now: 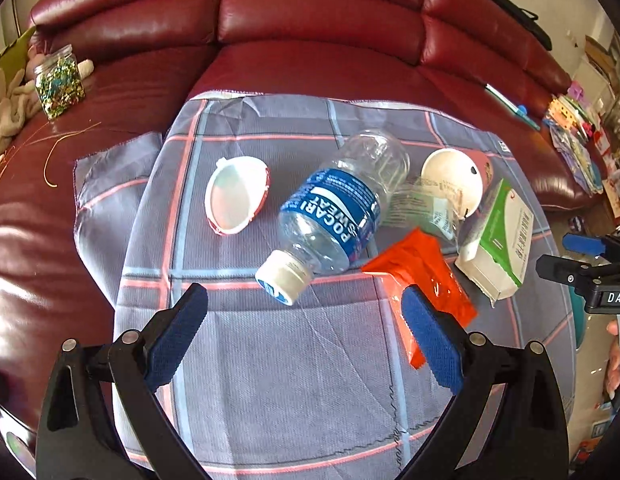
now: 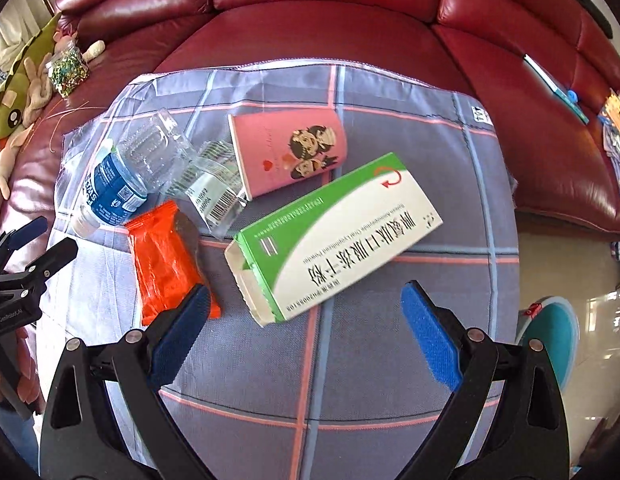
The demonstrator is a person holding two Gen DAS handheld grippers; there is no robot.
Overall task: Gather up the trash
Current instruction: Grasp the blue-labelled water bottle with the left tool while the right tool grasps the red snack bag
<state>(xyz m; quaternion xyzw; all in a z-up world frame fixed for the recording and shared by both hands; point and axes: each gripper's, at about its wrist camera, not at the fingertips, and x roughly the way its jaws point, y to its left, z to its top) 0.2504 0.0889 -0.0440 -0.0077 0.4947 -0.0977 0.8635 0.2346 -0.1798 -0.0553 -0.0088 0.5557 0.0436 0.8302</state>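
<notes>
Left wrist view gives you the sofa (image 1: 318, 20) filling everything beyond the claw, with the checked cloth (image 1: 289, 380) spread on its seat right under your left gripper (image 1: 305, 336), which hangs released, jaws wide and empty. Just ahead of the jaws lies the bottle (image 1: 334, 220), on its side, cap toward you. The box (image 1: 498, 240) sits ahead to the right, beyond the orange wrapper (image 1: 422, 272), whose near end runs behind the right finger. Only here do you see the white bowl (image 1: 235, 196), ahead to the left and well apart from the rest, and the cup (image 1: 454, 180) shows you just its white inside. Your right gripper (image 1: 582, 264) pokes in at the right edge.

The right wrist view turns things around. Your right gripper (image 2: 305, 328) is also spread wide with nothing between the pads, and the box (image 2: 334, 236) lies straight ahead, its open end flap just beyond the jaws. This view shows the cup (image 2: 287, 152) as pink with cartoon figures, on its side past the box. The bottle (image 2: 125, 176) is far ahead to the left; the orange wrapper (image 2: 165, 256) reaches the left finger. A clear bag (image 2: 217, 188) with a barcode lies between bottle and cup. Your left gripper (image 2: 33, 248) shows at the left edge.
</notes>
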